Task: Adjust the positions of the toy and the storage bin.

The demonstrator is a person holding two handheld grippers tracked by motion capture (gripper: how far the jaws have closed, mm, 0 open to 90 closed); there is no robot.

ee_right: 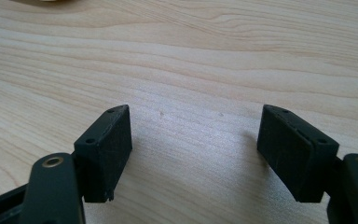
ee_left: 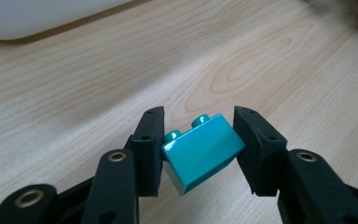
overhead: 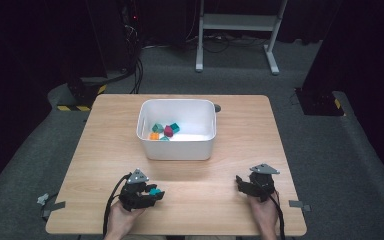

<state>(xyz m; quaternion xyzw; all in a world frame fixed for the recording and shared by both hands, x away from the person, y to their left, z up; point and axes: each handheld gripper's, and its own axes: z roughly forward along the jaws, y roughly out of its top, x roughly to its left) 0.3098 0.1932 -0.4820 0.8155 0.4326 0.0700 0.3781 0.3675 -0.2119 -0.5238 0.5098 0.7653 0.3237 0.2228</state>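
White bin [overhead: 152, 145] stands on the counter [overhead: 240, 165], ahead of both hand-held grippers; inside lie teal, orange and dark red blocks [overhead: 164, 130]. Left hand-held gripper [overhead: 152, 194] is clamped on a teal brick [ee_left: 203, 151], tilted, studs pointing away. Right hand-held gripper [ee_right: 196, 149] rests with jaws apart over bare wood

No legible text, label, brand, number or sign is found in any view. Yellow-and-black hazard striping is noted on the black base [overhead: 78, 106] at about 10 o'clock from the table [overhead: 240, 150], and on a second base [overhead: 336, 104] at about 2 o'clock; no characters are carried.
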